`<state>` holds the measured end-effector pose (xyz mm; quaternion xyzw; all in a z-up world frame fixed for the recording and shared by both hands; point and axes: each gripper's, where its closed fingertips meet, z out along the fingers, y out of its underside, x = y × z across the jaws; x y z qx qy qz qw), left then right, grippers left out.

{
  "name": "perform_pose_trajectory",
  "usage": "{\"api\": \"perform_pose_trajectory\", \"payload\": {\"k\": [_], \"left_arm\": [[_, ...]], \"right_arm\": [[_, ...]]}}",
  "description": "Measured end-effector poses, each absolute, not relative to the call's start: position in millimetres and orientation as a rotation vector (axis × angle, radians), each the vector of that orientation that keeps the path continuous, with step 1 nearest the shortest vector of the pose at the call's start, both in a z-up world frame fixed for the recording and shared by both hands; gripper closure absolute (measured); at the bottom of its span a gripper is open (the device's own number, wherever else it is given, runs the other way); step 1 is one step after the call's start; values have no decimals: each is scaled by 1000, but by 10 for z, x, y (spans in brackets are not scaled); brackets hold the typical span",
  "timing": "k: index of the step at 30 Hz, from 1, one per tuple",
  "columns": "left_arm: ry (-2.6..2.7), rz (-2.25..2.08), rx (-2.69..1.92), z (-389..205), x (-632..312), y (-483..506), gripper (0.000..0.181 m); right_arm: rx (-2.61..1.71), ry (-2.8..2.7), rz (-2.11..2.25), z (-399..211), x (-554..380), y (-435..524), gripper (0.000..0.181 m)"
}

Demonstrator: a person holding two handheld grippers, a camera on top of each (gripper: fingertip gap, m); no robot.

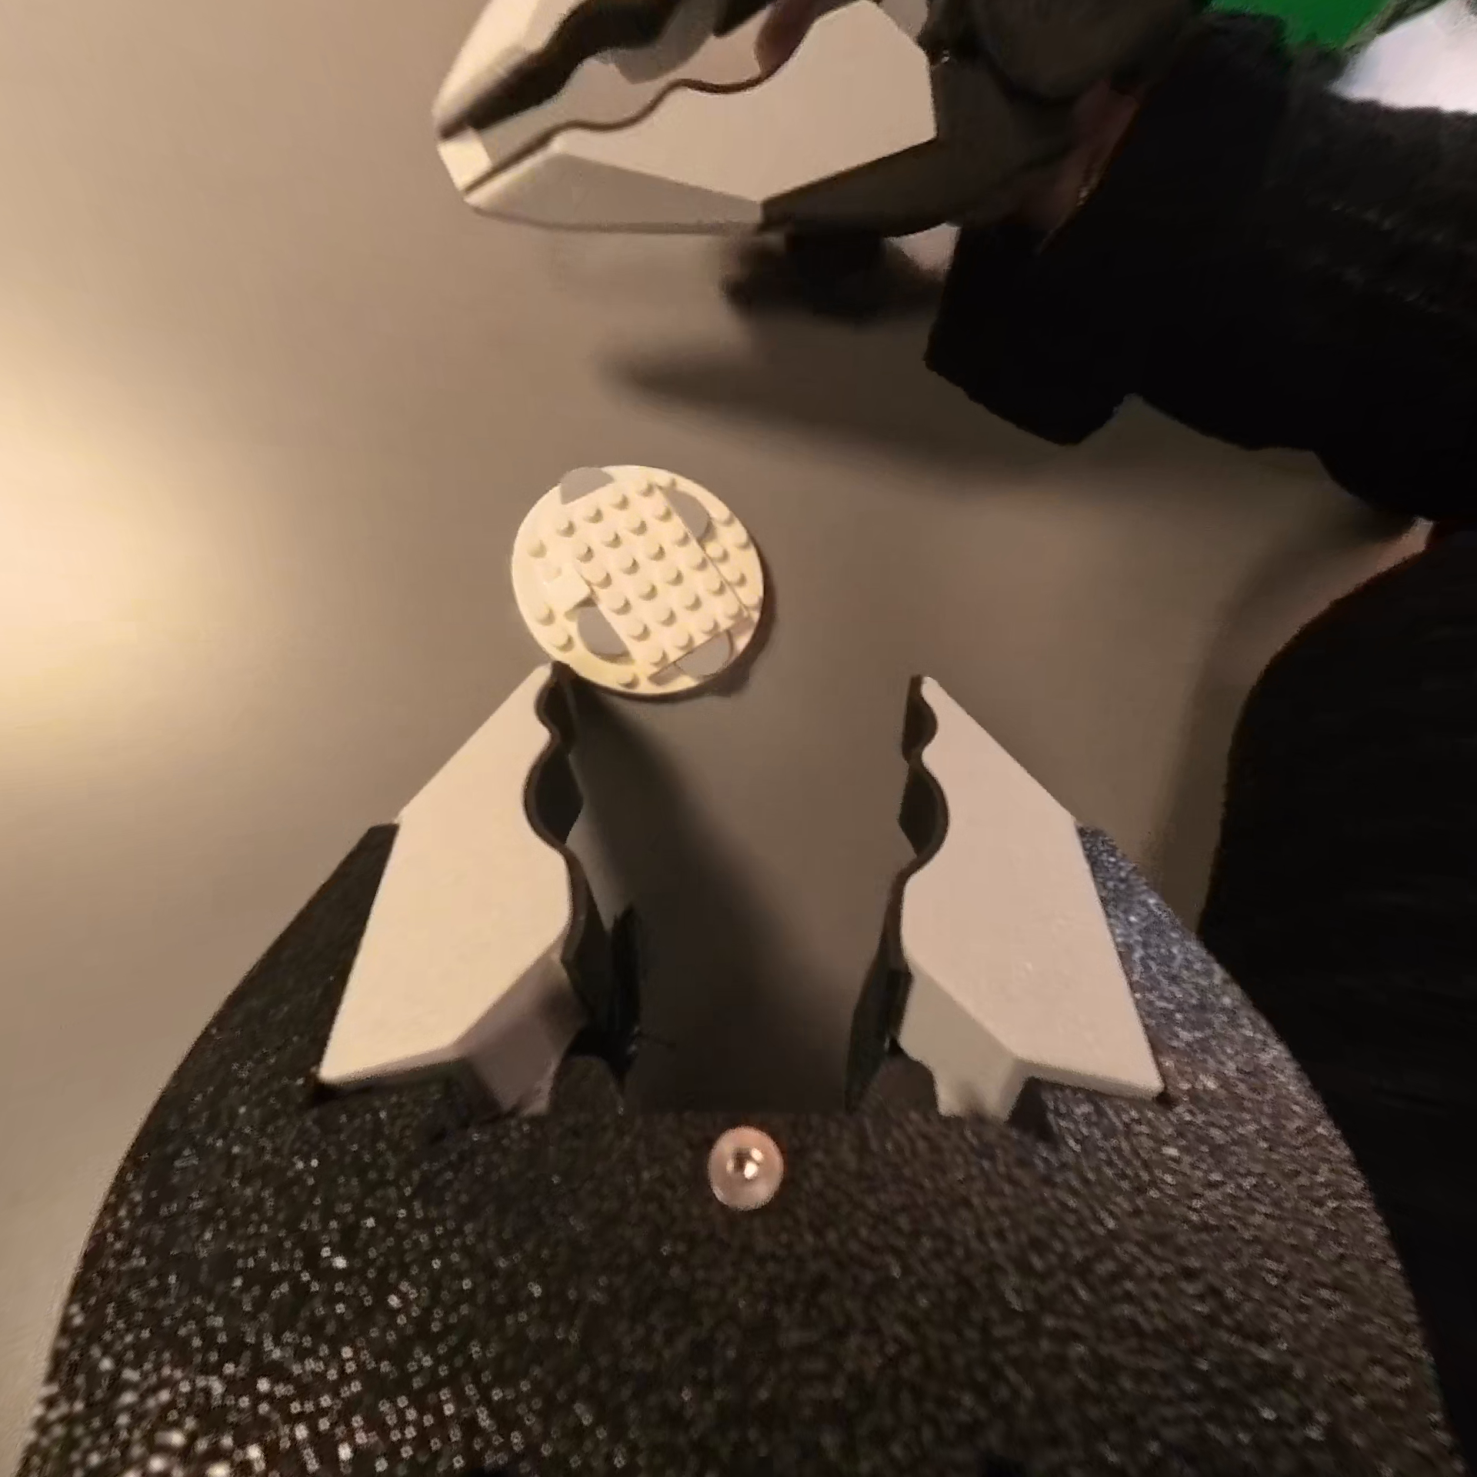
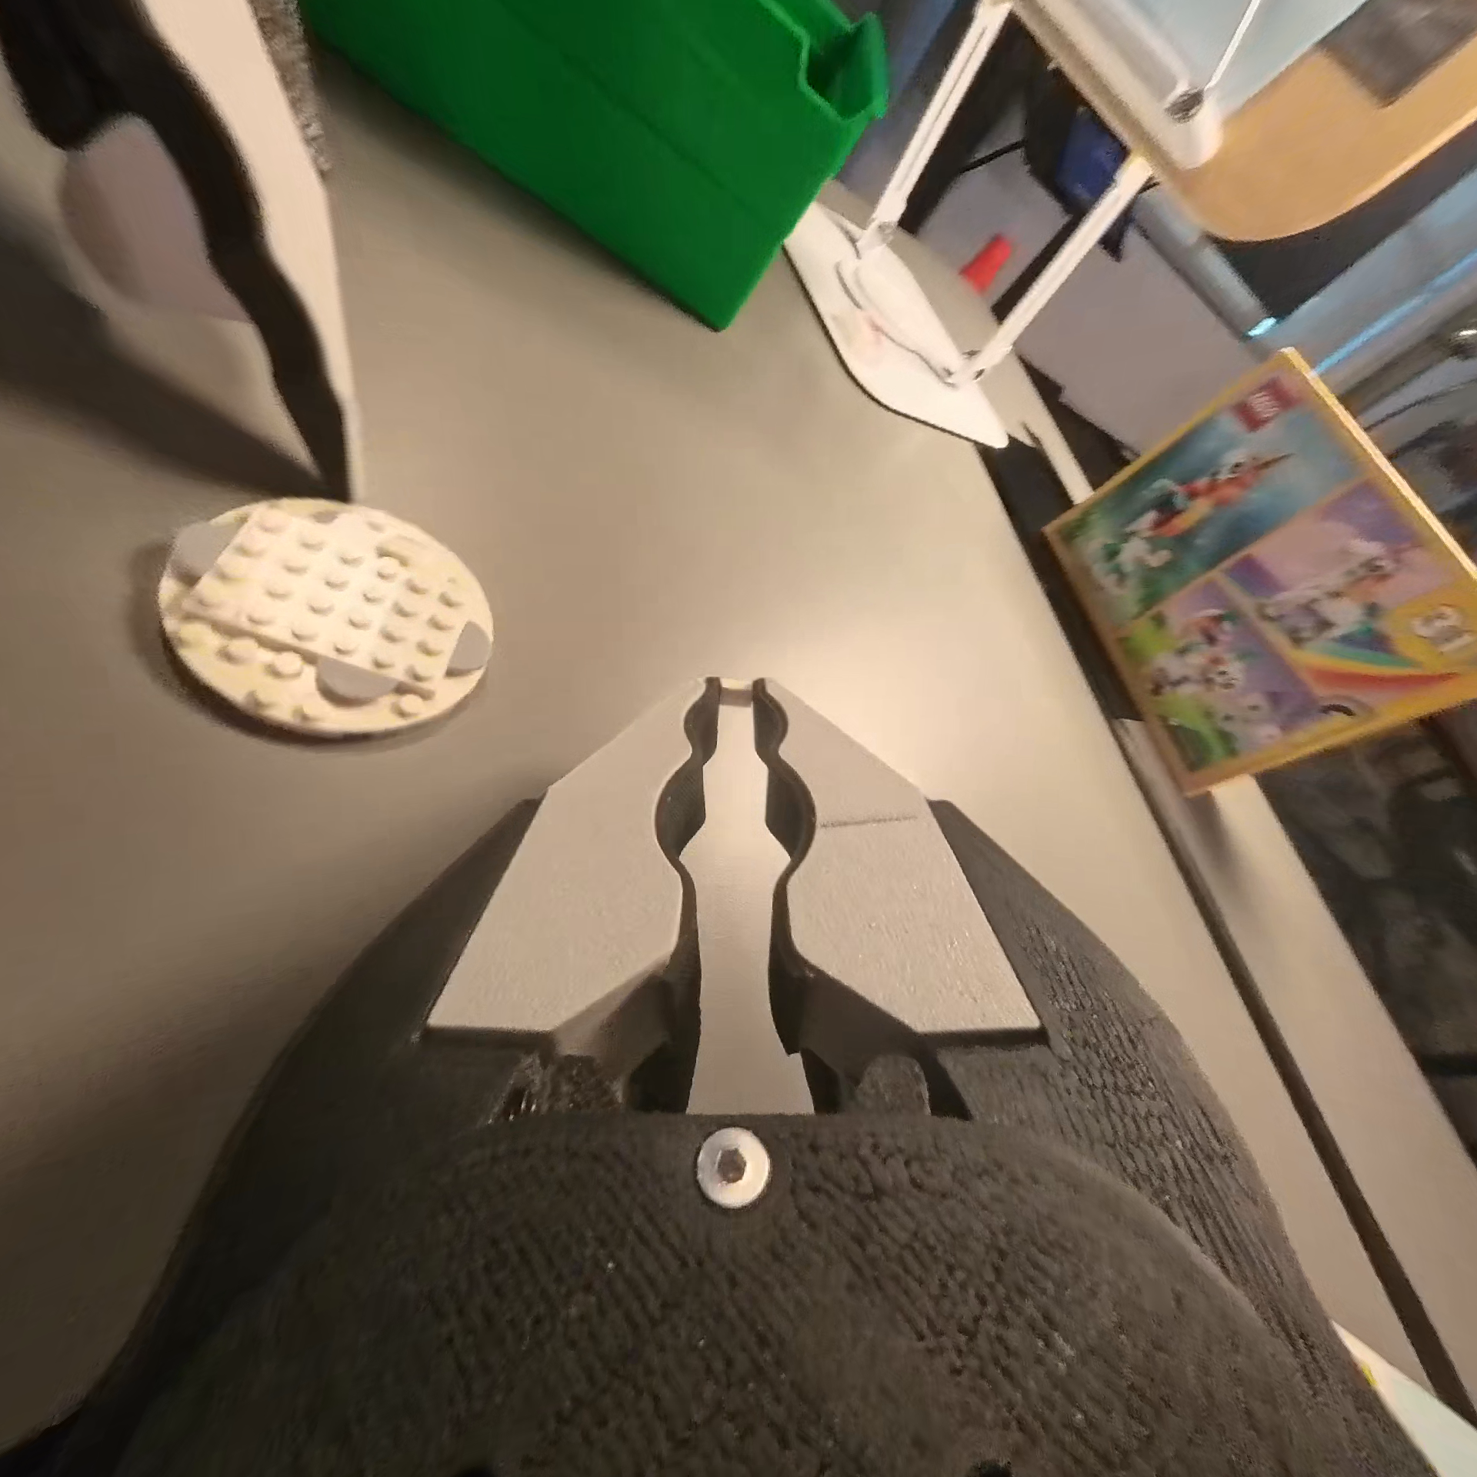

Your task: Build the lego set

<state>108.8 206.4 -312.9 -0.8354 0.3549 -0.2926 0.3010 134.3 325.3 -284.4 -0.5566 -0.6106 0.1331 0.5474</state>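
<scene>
So the round cream lego plate (image 1: 643, 582) lies flat on the grey desk (image 1: 280, 336), right off the tip of the left tongs (image 1: 739, 689), slightly to their left side. It's studded, with a squarish white plate stacked on top and some smooth grey half-round bits at the edge. The left tongs gape wide with nothing between them. The right tongs (image 2: 737, 685) are nearly closed, pinching a tiny pale piece (image 2: 736, 694) at the very tips; it's too small to tell what. Past them there's a green plastic bin (image 2: 607, 136), cut off by the frame, a white lamp base (image 2: 903, 320), and a colourful lego box (image 2: 1271, 575), blurry.
</scene>
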Motion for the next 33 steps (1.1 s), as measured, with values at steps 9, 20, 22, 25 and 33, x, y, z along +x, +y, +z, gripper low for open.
{"api": "perform_pose_trajectory", "payload": {"k": [9, 20, 22, 25, 33], "left_arm": [[970, -738, -2113, -3005, 1180, 2218, 99], [1012, -950, -2105, -2999, 1285, 2364, 91], [1038, -983, -2107, -3024, 1310, 2315, 91], [1067, -992, -2126, -3065, 1312, 2239, 91], [1087, -1115, -2147, -3032, 1367, 1814, 93]], "right_arm": [[-1319, -1321, 256, -2724, 1514, 3243, 175], [-1497, -1253, 395, -2728, 1711, 2970, 175], [-1531, -1213, 427, -2718, 1764, 2944, 175], [-1593, -1187, 454, -2758, 1826, 2887, 175], [-1748, -1170, 449, -2868, 1929, 2669, 175]]}}
